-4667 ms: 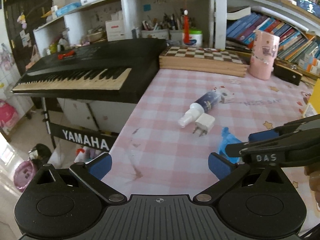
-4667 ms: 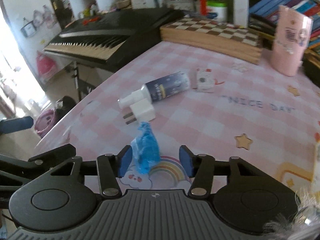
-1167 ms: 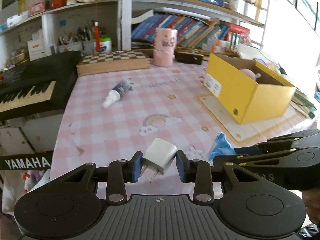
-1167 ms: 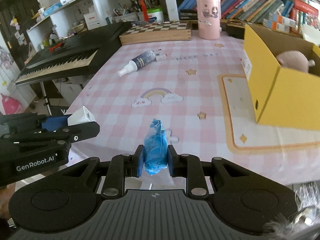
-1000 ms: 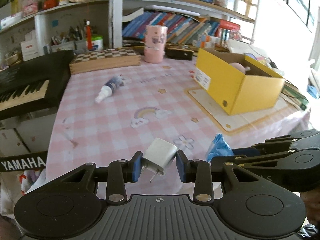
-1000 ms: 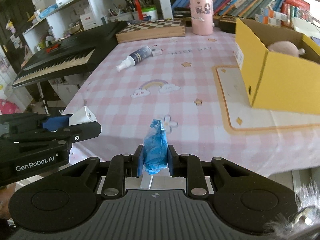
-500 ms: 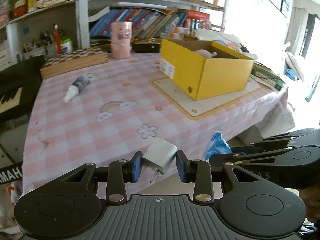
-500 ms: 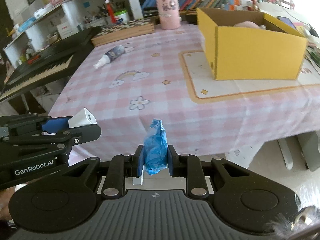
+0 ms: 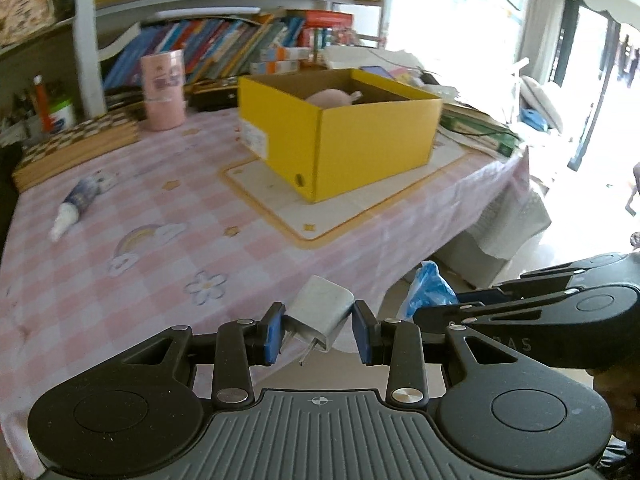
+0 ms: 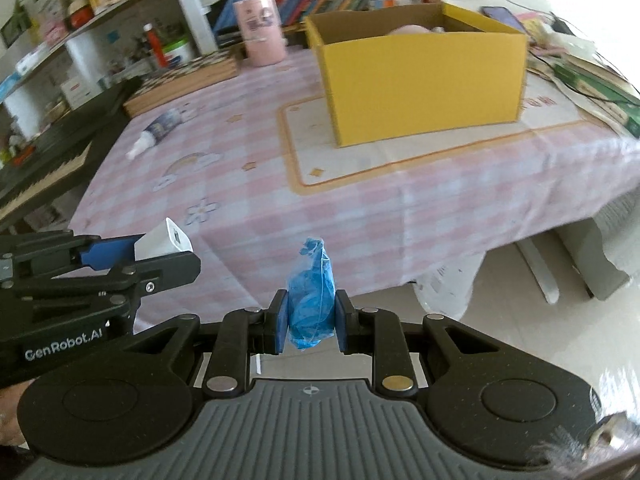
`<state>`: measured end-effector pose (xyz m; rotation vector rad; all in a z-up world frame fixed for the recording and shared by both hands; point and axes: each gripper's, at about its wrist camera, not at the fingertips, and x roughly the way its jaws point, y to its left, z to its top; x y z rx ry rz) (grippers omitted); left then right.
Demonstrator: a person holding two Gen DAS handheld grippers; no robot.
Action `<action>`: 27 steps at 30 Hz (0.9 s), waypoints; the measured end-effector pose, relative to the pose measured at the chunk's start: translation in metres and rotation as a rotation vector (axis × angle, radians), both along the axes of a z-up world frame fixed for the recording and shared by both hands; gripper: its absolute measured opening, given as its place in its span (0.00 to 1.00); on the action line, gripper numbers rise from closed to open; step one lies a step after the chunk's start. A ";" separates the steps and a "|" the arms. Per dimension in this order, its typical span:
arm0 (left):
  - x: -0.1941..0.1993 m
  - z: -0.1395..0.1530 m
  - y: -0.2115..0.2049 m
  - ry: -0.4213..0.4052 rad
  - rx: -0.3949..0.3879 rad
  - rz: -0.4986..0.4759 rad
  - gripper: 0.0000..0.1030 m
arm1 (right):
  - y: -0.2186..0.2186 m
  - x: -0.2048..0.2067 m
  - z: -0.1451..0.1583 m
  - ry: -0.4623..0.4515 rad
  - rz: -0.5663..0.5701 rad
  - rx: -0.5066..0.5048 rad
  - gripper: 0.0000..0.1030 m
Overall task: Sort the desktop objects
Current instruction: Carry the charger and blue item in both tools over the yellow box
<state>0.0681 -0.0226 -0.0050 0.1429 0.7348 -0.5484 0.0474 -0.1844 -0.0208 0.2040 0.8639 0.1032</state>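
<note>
- left gripper pinching white charger
- right gripper pinching blue bag
- yellow box at 1 o'clock, both undelivered
- spray bottle left on table

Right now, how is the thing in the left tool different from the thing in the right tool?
The charger in the left tool is white, boxy and rigid, with metal prongs pointing back toward the camera. The bag in the right tool is blue, crumpled plastic, soft, standing up past the pads. The charger spreads its pads wider than the bag does. Both are clamped and held off the table, short of the box.
</note>
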 end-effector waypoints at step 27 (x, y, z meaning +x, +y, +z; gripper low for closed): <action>0.056 -0.003 -0.091 0.013 -0.012 -0.115 0.33 | -0.089 0.041 0.002 0.027 -0.092 -0.009 0.21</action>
